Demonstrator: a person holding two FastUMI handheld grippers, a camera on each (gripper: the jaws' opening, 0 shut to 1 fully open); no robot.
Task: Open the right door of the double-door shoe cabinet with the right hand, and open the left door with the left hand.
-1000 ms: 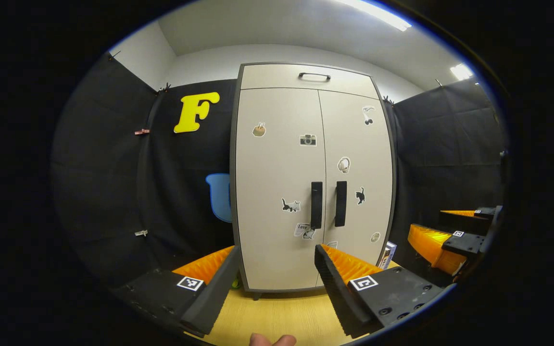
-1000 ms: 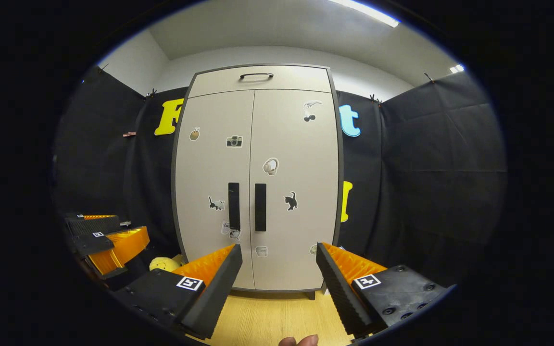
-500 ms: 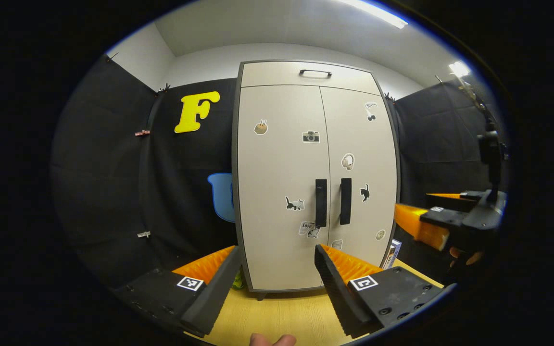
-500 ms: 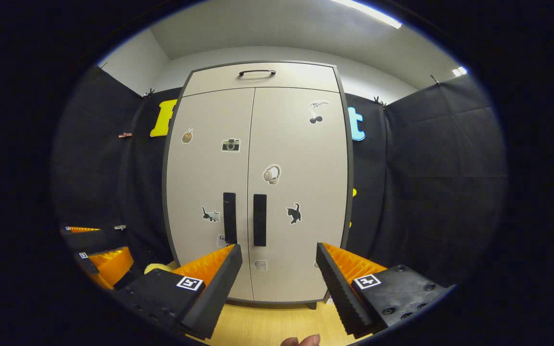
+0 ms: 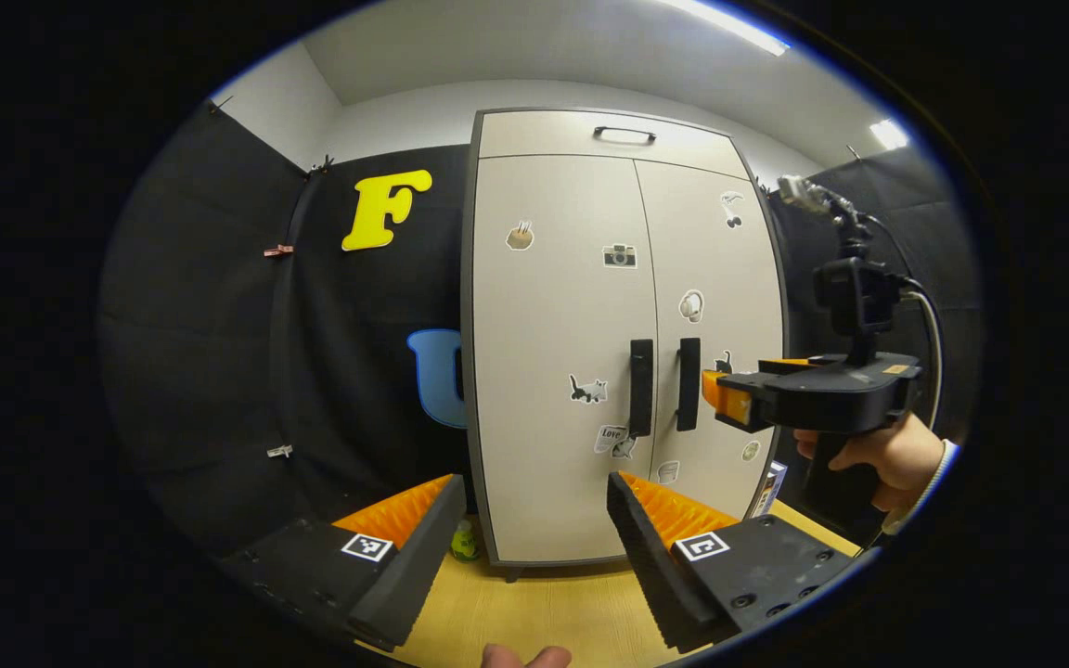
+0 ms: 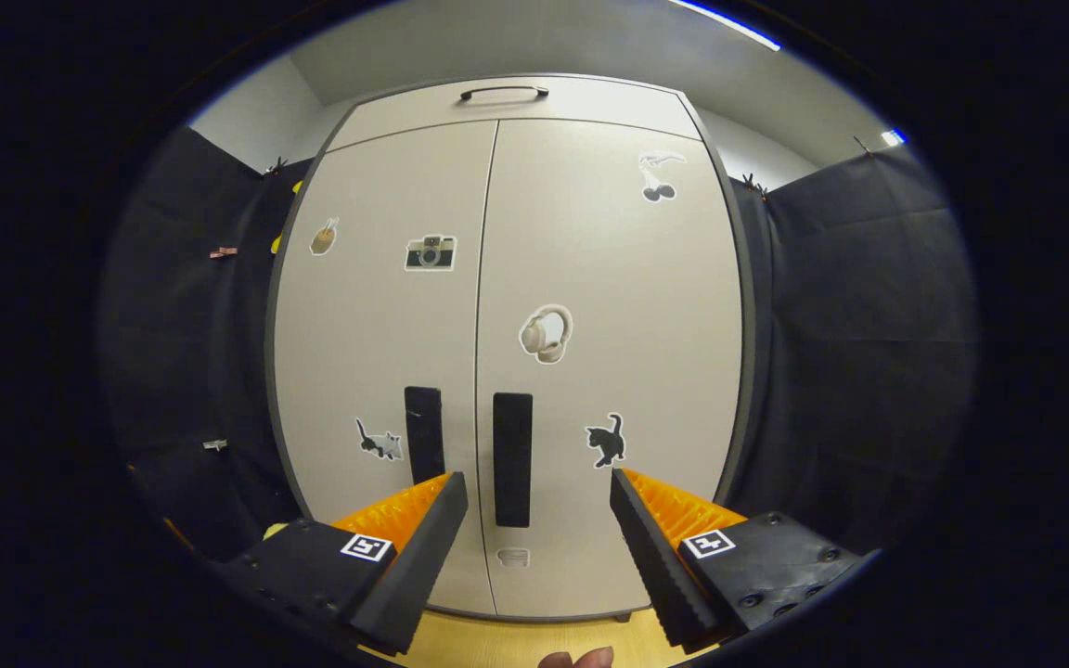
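In the right gripper view, the right gripper (image 6: 534, 520) is held with its fingers spread wide and nothing between them, and a fingertip (image 6: 576, 659) of the holding hand is seen at the bottom edge. Just beyond the fingers stands the cabinet (image 6: 609, 278), close and face-on, with both doors shut. The right handle (image 6: 512, 458) is framed in the gap between the fingers but is not touched; the left handle (image 6: 423, 434) is seen just beside it, partly behind the left finger. Stickers are scattered over both doors — a cat (image 6: 605, 440), headphones (image 6: 545, 333), a camera (image 6: 430, 251). A drawer pull (image 6: 504, 91) is seen at the top. In the left gripper view, the left gripper (image 5: 534, 524) is likewise spread and empty, held well back from the cabinet (image 5: 544, 306) over a wood floor (image 5: 534, 608). Farther off, the right gripper (image 5: 729, 401) is seen side-on in a hand (image 5: 887, 456), its tips near the right handle (image 5: 689, 383) — contact cannot be told. A small bottle (image 5: 466, 541) stands by the cabinet's left foot, and a box (image 5: 773, 486) leans at its right corner.
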